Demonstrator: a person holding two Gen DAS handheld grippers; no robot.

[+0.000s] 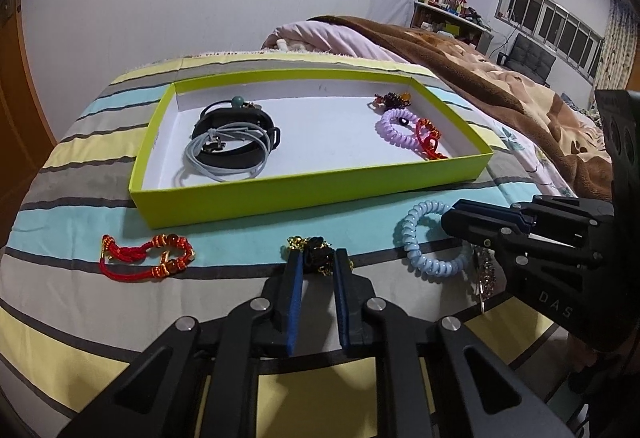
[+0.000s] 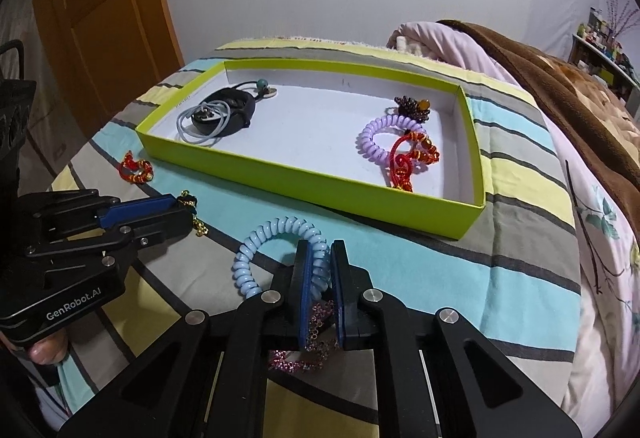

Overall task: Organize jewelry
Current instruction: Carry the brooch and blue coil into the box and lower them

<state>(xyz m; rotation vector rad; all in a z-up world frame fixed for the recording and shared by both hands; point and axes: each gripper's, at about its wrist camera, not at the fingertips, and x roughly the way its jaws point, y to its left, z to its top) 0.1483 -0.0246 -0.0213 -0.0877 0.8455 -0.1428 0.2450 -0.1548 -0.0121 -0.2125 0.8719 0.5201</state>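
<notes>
The blue coil bracelet (image 2: 276, 258) lies on the striped bed cover (image 2: 500, 278), just in front of the green tray (image 2: 320, 183), and the right tool (image 2: 320, 250) pinches its near-right arc between its blue pads. Under that tool a pink beaded chain (image 2: 316, 322) is mostly hidden; its full shape cannot be made out. To the left, the left tool (image 1: 318, 258) has its fingers narrowed around a dark-and-gold piece (image 1: 314, 252), touching it on both sides; whether it truly grips is hard to tell, and the item itself is a blurred clump. Further left a red cord bracelet (image 1: 146, 256) lies alone on the cover, well apart from both tools.

Inside the tray, a black band with a grey cord (image 1: 230, 145) sits at the left end; a lilac coil (image 1: 400, 127), a red knotted bracelet (image 1: 428, 137) and a dark beaded piece (image 1: 392, 101) crowd the right end. The white tray floor (image 1: 320, 133) between them is bare. The tray's near wall hides its front floor strip.
</notes>
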